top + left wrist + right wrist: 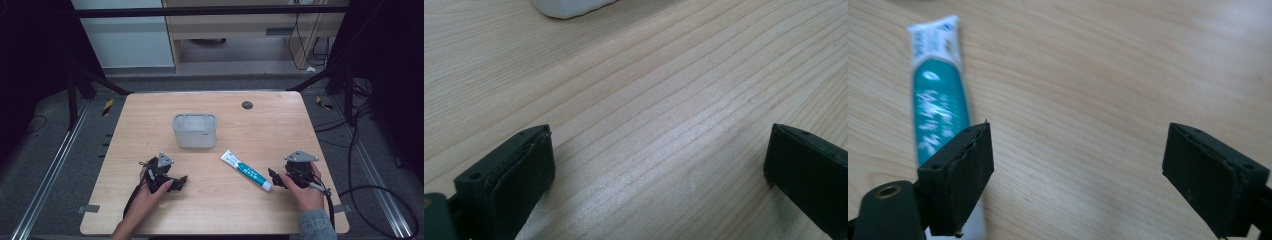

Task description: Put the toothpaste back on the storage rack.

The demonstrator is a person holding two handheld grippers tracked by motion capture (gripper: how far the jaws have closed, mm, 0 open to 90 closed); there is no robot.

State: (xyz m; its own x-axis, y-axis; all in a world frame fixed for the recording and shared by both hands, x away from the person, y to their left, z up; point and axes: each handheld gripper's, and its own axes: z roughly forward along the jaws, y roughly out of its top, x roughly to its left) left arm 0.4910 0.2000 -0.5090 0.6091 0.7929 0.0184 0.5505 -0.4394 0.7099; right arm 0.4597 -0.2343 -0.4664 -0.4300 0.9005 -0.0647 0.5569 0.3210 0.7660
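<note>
Just beside the toothpaste tube (940, 107), the right gripper (1078, 175) gapes wide over bare table (1088, 75), holding nothing.

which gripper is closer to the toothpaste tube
Right. The right gripper sits just beside the cap end of the toothpaste tube, jaws open. The left gripper rests farther off, across bare table.

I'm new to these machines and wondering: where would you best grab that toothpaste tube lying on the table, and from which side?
Grip the toothpaste tube across its flat teal middle, coming down from above with the jaws either side of its width. It lies flat and slanted on the table, so its narrow width probably fits between the jaws. The right tool, open beside its cap end, is nearest.
</note>
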